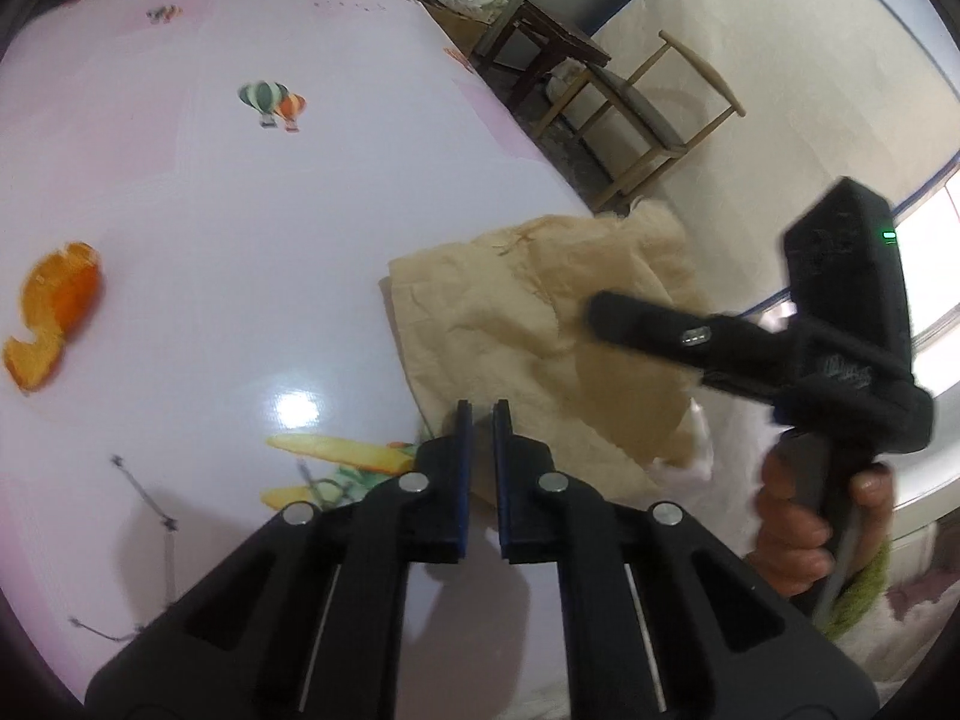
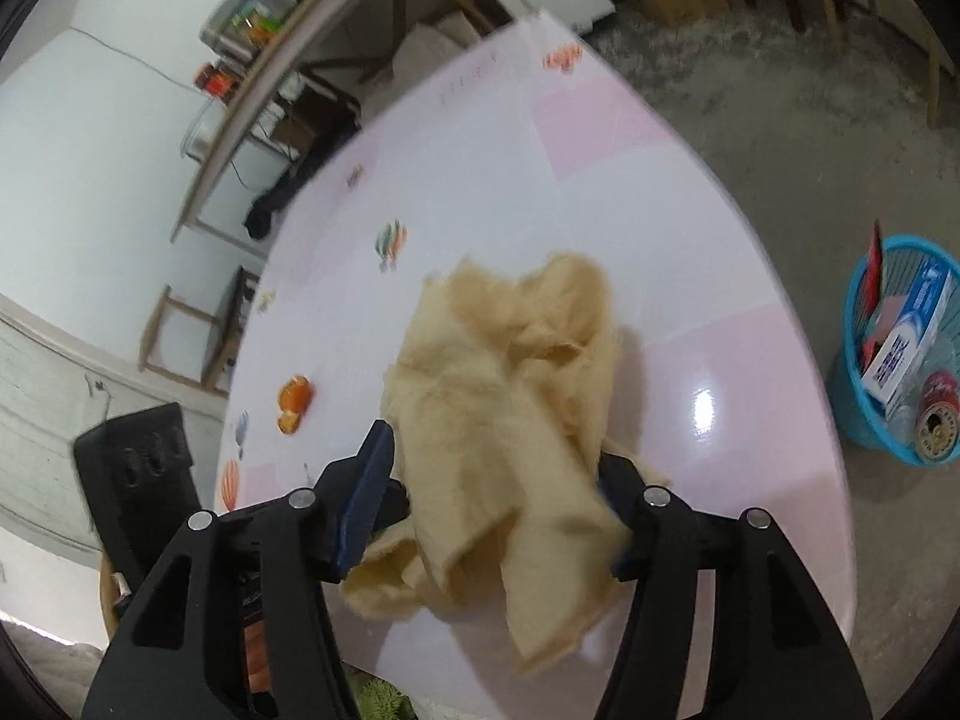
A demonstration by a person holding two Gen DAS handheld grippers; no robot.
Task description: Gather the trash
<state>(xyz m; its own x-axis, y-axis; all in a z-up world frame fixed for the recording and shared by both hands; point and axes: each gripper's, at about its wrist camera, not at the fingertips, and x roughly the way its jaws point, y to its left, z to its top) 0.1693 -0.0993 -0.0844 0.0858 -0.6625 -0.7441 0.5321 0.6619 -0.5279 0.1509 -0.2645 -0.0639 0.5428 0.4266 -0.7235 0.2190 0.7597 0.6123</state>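
A crumpled beige cloth lies on the pink-and-white table, near its edge. My right gripper is open, its jaws wide on either side of the cloth, which sags loosely between them. In the left wrist view the same cloth lies ahead of my left gripper, which is shut with its tips at the cloth's near edge. I cannot tell whether any fabric is pinched. An orange peel sits at the far left of the table and shows small in the right wrist view, orange peel.
A blue trash basket holding a box and a can stands on the floor, right of the table. A hand holds the right tool over the table's right edge. A wooden chair and a dark side table stand beyond.
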